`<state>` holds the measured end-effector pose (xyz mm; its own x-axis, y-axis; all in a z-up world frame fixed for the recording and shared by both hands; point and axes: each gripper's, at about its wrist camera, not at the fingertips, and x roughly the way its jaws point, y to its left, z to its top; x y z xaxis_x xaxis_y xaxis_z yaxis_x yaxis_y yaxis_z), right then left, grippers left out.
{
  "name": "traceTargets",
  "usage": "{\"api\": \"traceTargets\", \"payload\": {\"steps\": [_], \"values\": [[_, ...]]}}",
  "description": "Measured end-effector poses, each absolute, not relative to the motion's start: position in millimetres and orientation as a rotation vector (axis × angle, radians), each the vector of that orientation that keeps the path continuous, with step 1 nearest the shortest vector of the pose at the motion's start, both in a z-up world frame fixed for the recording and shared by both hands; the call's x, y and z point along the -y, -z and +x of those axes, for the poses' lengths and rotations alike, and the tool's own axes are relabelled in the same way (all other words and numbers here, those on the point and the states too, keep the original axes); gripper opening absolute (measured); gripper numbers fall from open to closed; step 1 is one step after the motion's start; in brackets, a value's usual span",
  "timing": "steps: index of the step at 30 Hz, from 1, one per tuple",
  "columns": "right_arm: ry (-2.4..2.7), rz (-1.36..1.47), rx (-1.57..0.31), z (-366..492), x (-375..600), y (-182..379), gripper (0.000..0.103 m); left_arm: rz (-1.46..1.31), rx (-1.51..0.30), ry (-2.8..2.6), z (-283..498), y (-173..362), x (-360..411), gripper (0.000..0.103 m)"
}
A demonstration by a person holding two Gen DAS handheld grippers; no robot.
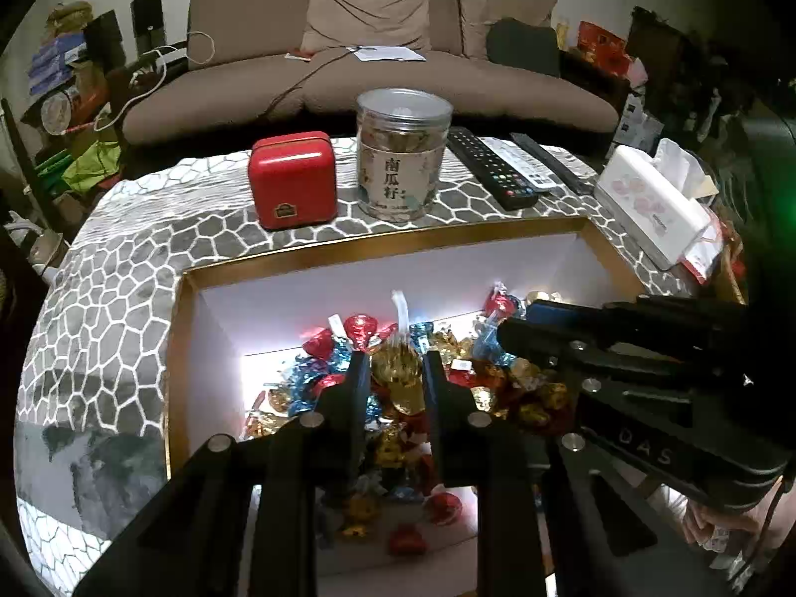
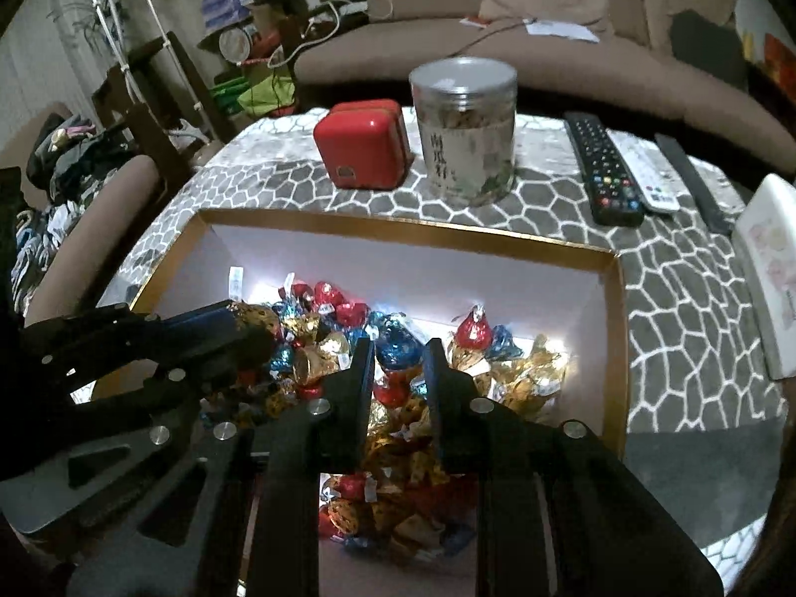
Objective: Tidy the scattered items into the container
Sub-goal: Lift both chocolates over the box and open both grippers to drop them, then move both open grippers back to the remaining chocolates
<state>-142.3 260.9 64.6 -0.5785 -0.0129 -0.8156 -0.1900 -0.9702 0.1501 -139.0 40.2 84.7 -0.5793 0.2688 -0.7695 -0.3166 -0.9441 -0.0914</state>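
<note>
both tongs hang over the open box [image 1: 592, 244], side by side. left tongs [image 1: 395, 363] have their fingers part-way apart with a gold-wrapped sweet [image 1: 395, 365] pinched between the tips, its white paper tag sticking up; in the right wrist view the same gold sweet [image 2: 258, 318] shows at the end of those tongs, above the left part of the pile. right tongs [image 2: 398, 353] stand part-way open with nothing gripped, a blue sweet [image 2: 395, 346] lying in the heap seen through the gap. in the left wrist view the right tongs [image 1: 517, 321] reach in from the right, their blue-sided fingers above the sweets.

the box has a gold rim and white inner walls, and it sits on a table cloth [image 1: 124, 268] with a grey stone pattern. red, blue and gold foil sweets [image 2: 527, 373] lie heaped on its floor.

behind the box stand a red tin [image 1: 293, 179] and, just beside it on the right, a clear jar [image 1: 400, 154] with a printed label. further right lie remotes [image 1: 490, 166] side by side, and a white tissue box [image 1: 651, 204] at the table's right edge. a brown sofa [image 1: 378, 49] is beyond the table.
</note>
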Motion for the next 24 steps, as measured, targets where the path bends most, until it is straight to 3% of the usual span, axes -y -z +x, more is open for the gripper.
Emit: {"api": "traceTargets", "payload": {"steps": [1,3,14,24], "values": [[-2.685,-1.383,-0.338,-141,-261,-65,0.021,-1.219,-0.069,-2.532,-139,-86,-38,0.025],[-2.691,-1.369,-0.344,-137,-261,-67,0.027,-1.213,-0.054,-2.534,-136,-90,-34,0.041],[-2.772,-1.202,-0.464,-74,-263,-116,0.03,-1.035,-0.022,-2.629,-59,-127,27,0.043],[-2.877,-1.208,-0.388,-6,-199,-114,0.03,-1.155,0.03,-2.586,-7,-67,51,0.046]]}}
